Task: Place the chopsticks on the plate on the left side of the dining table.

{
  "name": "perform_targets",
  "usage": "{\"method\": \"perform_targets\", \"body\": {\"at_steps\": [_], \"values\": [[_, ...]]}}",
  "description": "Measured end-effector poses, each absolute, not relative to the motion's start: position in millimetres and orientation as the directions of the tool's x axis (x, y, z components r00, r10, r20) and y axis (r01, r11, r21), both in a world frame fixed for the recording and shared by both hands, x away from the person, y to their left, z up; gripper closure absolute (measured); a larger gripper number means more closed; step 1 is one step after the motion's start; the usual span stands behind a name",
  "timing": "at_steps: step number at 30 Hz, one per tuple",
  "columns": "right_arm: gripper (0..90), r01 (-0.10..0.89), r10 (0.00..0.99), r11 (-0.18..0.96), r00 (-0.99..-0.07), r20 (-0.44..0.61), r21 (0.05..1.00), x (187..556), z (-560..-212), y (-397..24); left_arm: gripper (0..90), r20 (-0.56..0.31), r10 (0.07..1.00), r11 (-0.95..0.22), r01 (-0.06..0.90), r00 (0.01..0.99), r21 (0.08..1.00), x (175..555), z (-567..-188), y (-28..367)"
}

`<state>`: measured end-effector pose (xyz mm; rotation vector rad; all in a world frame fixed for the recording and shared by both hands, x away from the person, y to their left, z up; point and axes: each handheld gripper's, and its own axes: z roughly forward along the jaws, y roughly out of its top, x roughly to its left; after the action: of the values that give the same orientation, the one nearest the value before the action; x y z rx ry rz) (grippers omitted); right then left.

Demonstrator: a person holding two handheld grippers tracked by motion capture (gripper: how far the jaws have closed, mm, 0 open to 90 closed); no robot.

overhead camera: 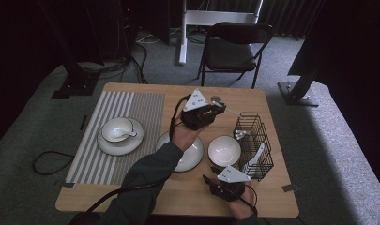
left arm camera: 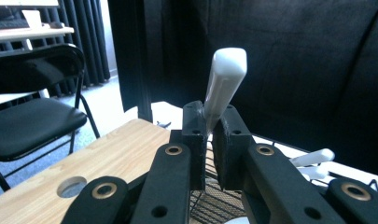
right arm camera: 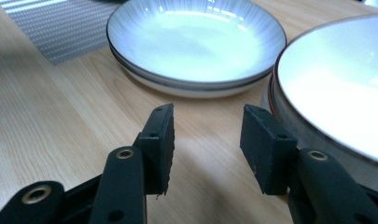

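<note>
Nearest the high camera, the right gripper [overhead camera: 215, 180] rests low at the front edge of the counter [overhead camera: 131, 192], its fingers [right arm camera: 160, 135] released with only bare wood between them, just beside the rim of the brown-edged bowl [right arm camera: 336, 88]. Largest item on the counter is the striped placemat [overhead camera: 145, 112], carrying a plate, cup and spoon; next the wide grey plate [right arm camera: 196, 42], then the bowl, then the black wire basket [overhead camera: 255, 140] holding further white spoons [overhead camera: 255, 157]. Smallest, and the item in hand: a white spoon [left arm camera: 224, 86], clenched between the fingers [left arm camera: 194, 135] of the left gripper [overhead camera: 215, 107], lifted clear above the counter's far half, next to the basket. Handle end projects up beyond the fingertips; bowl end hidden. Judgement: light, rigid, glazed ceramic or melamine, hence slippery and prone to pivoting in a narrow pinch; chips if dropped. Best hold is mid-handle across the flat faces, pads square, moderate pressure.
</note>
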<state>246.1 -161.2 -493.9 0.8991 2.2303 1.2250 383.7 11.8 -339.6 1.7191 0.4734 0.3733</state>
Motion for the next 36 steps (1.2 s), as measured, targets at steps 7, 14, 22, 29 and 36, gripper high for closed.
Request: {"method": "perform_targets", "body": {"at_steps": [7,14,22,29,36], "values": [[54.0,0.269,0.702,0.405,-0.704,-0.109,0.874,248,-474,-154,84.5,-0.01,0.523,-0.143,0.099,0.852,0.985,375,-332,42],[53.9,0.222,0.697,0.404,-0.703,-0.142,0.888,256,-455,-147,84.5,0.0,0.546,-0.157,0.102,0.838,0.982,365,-335,71],[54.0,0.177,0.68,0.411,-0.713,-0.171,0.894,271,-441,-132,84.5,-0.004,0.583,-0.18,0.133,0.813,0.975,354,-347,102],[54.4,0.161,0.667,0.428,-0.72,-0.191,0.889,288,-436,-111,84.5,-0.003,0.608,-0.2,0.157,0.794,0.967,348,-356,124],[54.8,0.152,0.671,0.443,-0.71,-0.214,0.884,310,-433,-98,84.5,-0.02,0.636,-0.191,0.182,0.772,0.965,343,-362,142]]}}
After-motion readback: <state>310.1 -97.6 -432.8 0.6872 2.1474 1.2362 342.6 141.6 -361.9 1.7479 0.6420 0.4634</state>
